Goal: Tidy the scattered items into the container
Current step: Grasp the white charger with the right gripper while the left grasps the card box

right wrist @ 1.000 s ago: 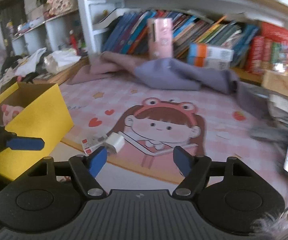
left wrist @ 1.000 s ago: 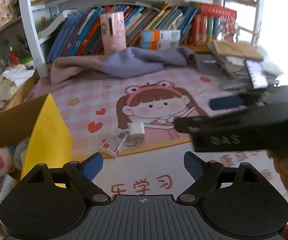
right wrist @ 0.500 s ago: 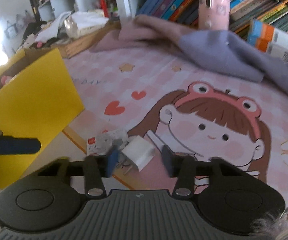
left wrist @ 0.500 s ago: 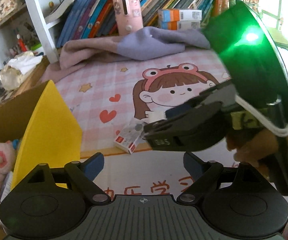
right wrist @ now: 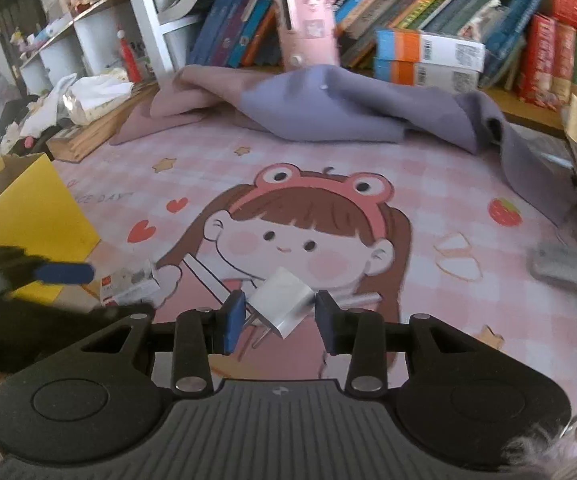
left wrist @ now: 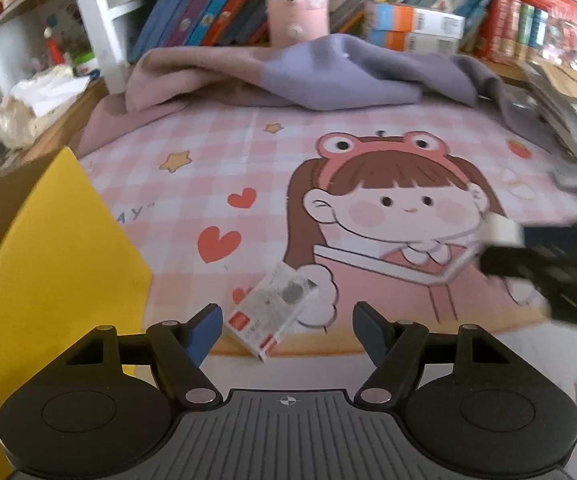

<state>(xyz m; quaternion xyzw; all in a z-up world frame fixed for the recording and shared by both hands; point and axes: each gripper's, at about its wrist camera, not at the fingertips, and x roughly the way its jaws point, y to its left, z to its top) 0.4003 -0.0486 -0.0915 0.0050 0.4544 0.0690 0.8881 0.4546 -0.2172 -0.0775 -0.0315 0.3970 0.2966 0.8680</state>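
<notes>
A white plug charger (right wrist: pixel 282 302) sits between the fingers of my right gripper (right wrist: pixel 279 320), which is shut on it and holds it just above the pink cartoon mat (right wrist: pixel 328 184); it also shows in the left wrist view (left wrist: pixel 502 230). A small white and red box (left wrist: pixel 272 310) lies on the mat's front edge, right in front of my left gripper (left wrist: pixel 286 330), which is open and empty. The box also shows in the right wrist view (right wrist: pixel 130 286). The cardboard container with a yellow flap (left wrist: pixel 48 260) stands at the left.
A crumpled pink and purple cloth (left wrist: pixel 288 72) lies at the back of the mat. Behind it is a shelf of books (right wrist: pixel 408 12) with a pink cylinder (right wrist: pixel 308 24). Stacked papers (left wrist: pixel 568 100) crowd the right side.
My right gripper closed on the white charger and carried it off to the right, away from the box. My left gripper moved in close to the white and red box.
</notes>
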